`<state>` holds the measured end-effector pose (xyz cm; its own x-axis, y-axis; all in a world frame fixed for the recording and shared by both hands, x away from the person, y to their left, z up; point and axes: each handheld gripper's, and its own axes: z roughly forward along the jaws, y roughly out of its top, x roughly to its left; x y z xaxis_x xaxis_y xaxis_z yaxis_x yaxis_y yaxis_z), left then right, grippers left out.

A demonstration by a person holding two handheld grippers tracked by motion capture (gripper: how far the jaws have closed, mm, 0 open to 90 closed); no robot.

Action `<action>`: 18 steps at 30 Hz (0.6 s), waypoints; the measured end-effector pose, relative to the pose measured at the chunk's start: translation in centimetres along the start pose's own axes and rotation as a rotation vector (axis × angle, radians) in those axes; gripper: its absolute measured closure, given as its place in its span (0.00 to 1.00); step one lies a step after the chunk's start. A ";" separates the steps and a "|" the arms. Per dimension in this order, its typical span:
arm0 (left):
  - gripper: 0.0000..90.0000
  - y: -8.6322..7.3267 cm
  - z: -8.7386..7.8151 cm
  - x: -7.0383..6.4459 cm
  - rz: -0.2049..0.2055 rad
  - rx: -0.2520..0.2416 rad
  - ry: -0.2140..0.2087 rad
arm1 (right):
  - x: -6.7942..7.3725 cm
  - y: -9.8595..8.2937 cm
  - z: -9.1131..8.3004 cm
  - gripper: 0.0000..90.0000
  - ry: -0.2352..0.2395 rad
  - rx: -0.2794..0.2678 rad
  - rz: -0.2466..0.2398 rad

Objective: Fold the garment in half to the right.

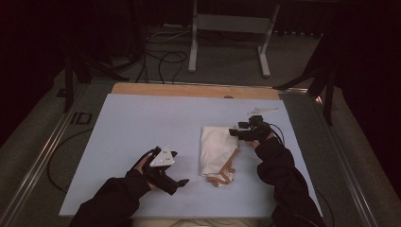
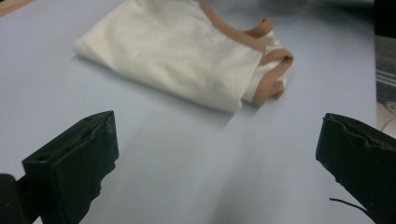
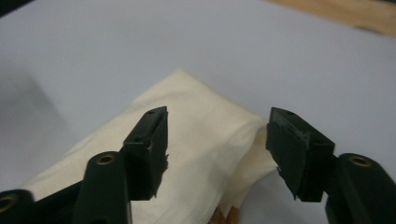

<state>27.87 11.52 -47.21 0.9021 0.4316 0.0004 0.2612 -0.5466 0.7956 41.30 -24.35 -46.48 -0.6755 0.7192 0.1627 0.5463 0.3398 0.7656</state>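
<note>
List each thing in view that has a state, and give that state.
Cream garment: folded, lying flat on the blue table, tan-trimmed end toward the person.
Left gripper: open, empty, off to the garment's side, apart from it.
Right gripper: open, fingers apart over the garment's far end, gripping nothing.

I can read no text, label, brand, number or sign anywhere here: nothing on the folded cream cloth (image 2: 177, 56), nothing on the pale blue surface (image 1: 142, 127), and nothing legible on either of my hand-held grippers.
</note>
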 end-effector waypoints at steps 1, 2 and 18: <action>0.00 -0.5 -0.2 -0.1 -0.009 -0.008 0.007 | 0.1 -0.1 0.3 0.44 -0.011 0.012 0.000; 0.00 -0.9 -0.5 -0.1 -0.018 -0.016 0.014 | 0.1 -0.2 0.6 0.44 -0.029 0.024 -0.005; 0.00 -5.0 -1.6 0.1 -0.134 -0.054 0.060 | 0.0 -1.8 2.7 0.85 -0.053 0.129 0.024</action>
<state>26.11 15.48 -50.21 0.8377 0.5412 -0.0727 0.3573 -0.4426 0.8224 41.63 -23.30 -49.49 -0.6362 0.7578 0.1448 0.6237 0.3947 0.6747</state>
